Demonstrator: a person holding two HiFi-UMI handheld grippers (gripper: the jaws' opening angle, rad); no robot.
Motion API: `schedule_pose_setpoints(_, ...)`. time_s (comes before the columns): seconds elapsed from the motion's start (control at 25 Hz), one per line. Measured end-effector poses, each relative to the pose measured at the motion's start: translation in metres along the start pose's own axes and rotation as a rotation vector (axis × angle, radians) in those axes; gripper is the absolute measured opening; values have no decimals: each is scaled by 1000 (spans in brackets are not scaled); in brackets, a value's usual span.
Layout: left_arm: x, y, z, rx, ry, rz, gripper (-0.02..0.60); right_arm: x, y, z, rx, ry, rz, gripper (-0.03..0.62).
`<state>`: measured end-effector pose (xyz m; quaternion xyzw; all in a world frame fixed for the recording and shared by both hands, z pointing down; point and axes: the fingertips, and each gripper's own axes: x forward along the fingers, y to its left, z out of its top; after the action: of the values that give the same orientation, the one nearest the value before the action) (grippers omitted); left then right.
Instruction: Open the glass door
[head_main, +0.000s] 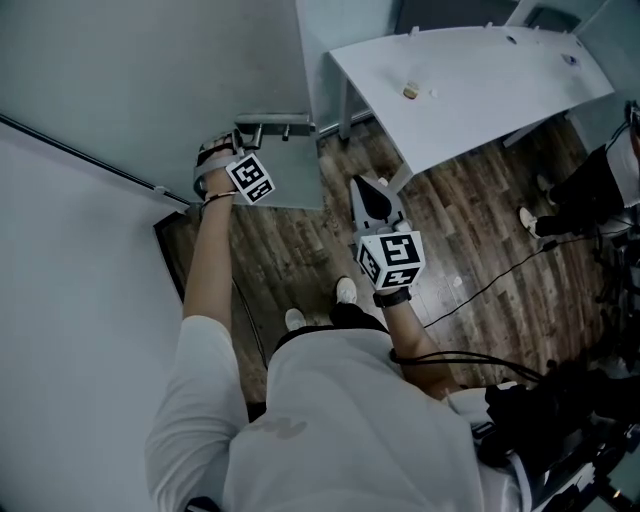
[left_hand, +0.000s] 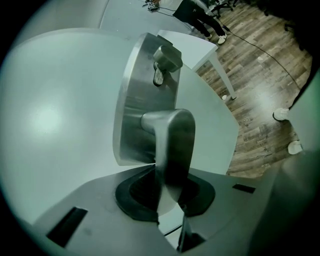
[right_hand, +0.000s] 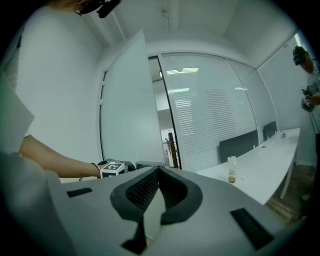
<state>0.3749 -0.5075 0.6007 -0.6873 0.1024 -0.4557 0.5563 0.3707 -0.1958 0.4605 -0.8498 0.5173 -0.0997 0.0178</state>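
Left claw (left_hand: 167, 170) clamped on the lever handle (left_hand: 169, 130) of the glass door (head_main: 150, 70).
Door stands ahead-left of the person; right claw (right_hand: 159, 175) closed together, empty; small bottle (right_hand: 232, 170), contents unclear, upright on the white bench (right_hand: 272, 162).

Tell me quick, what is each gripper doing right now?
Left gripper: shut on the door handle.
Right gripper: shut, holding nothing.

No words or numbers can be read anywhere. The left cube (head_main: 250, 179) behind the left tongs (left_hand: 167, 200) and the right cube (head_main: 390, 259) behind the right tongs (right_hand: 152, 197) bear only black-and-white square patterns. The label on the bottle (right_hand: 231, 170), ahead and right of the right tongs, is too small to read.
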Motion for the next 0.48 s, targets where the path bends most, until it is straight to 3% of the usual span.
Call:
schedule_pose_setpoints(0.12,-7,2,4,-6,-18,2,51,2,9,-2,10,15,-20,2)
schedule_pose_setpoints(0.28,-41,-30,-23,-13,-86,-23,51,-24,72,-24,-12,20,-33,2)
schedule_pose_setpoints(0.48,-73,-53,-46,5,-153,28,51,-56,123,-42,-58,51,-29,2)
